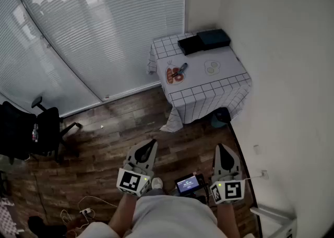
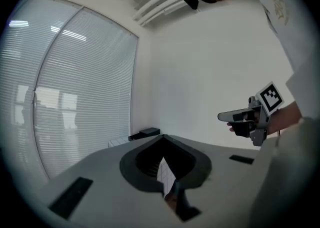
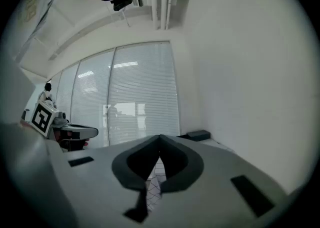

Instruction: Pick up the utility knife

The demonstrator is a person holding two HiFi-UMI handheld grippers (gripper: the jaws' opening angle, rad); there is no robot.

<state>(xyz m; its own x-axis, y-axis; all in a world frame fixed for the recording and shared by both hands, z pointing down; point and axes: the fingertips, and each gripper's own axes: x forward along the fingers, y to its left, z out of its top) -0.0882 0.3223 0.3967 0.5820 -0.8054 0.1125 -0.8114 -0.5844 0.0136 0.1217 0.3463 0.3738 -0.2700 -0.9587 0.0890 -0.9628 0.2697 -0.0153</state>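
One small square worktop under a white grid-checked cloth (image 1: 201, 83) stands in the room corner, well away from the person. On it: two black flat boxes side by side at the far edge, touching or nearly so, one (image 1: 191, 44) and the other (image 1: 213, 37); two round flat pieces nearer the front, one orange-red (image 1: 174, 75) and one pale (image 1: 212, 67); and one utility knife with a blue-grey handle (image 1: 180, 69), lying slanted with its lower end on the orange-red piece and nothing gripping it. One black office chair (image 1: 36, 130) sits at the left on the dark wood-plank floor (image 1: 115, 122). One small device with a lit screen (image 1: 188, 183) shows between the person's forearms. There are two hand-held grippers, each with a marker cube, both low in the head view and far from the worktop. The left hand-held gripper (image 1: 152, 141) has its jaw tips together, with nothing between them and touching nothing. The right hand-held gripper (image 1: 221, 146) is also fully closed and empty, and both point roughly level toward the worktop.
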